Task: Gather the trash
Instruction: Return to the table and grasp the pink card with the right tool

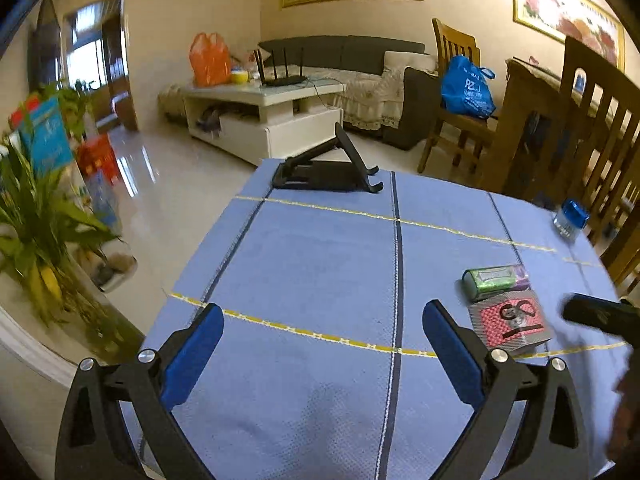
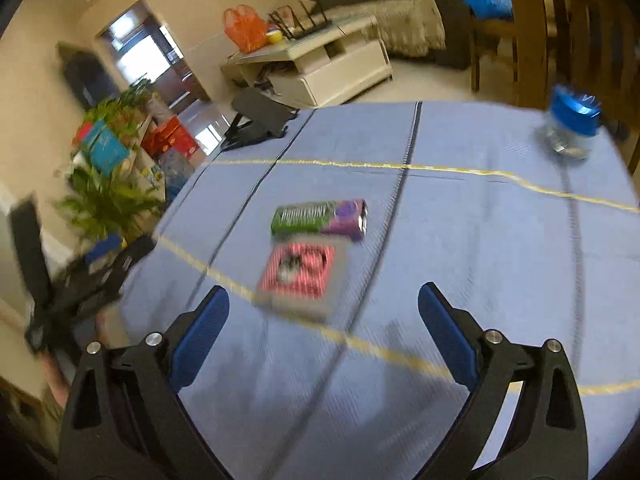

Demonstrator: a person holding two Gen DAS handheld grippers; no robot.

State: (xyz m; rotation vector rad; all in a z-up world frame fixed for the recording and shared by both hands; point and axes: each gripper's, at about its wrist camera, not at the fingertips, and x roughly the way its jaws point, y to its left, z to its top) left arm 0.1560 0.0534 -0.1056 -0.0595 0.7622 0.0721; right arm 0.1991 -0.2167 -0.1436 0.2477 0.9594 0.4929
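Spread over the worktop: a blue woven cloth with dark stripes and yellow lines [image 1: 320, 264], taken here as the landmark.

Poised above the near end of that cloth, left tongs [image 1: 323, 322] with black arms and blue pads, spread wide, gripping nothing, aimed level along the cloth toward its far edge. Likewise above the near end, right tongs [image 2: 323, 312], also spread wide and empty, tilted so the cloth runs off at a slant; heavy motion blur in this view.

At the far edge of the cloth, a black folding stand [image 1: 326, 168], seen sharply by the left wrist camera, pushed toward the far left corner and blurred for the right [image 2: 260, 120].

Near the far right corner of the cloth, a small clear jar with a blue lid [image 2: 568, 128], large in the right view, only a small shape at the margin in the left [image 1: 570, 216].

Toward the right side of the cloth, a flat grey card pack with a red-and-white patterned face [image 1: 508, 322], and touching its far side a green and purple wrapper packet [image 1: 496, 278]. Both dead ahead between the right tongs' pads in the right view [image 2: 304, 276] [image 2: 320, 218], but off to the right of the left tongs' right pad [image 1: 452, 348].

Visible only in the right view, at the cloth's left edge: the other tongs as a blurred black shape.
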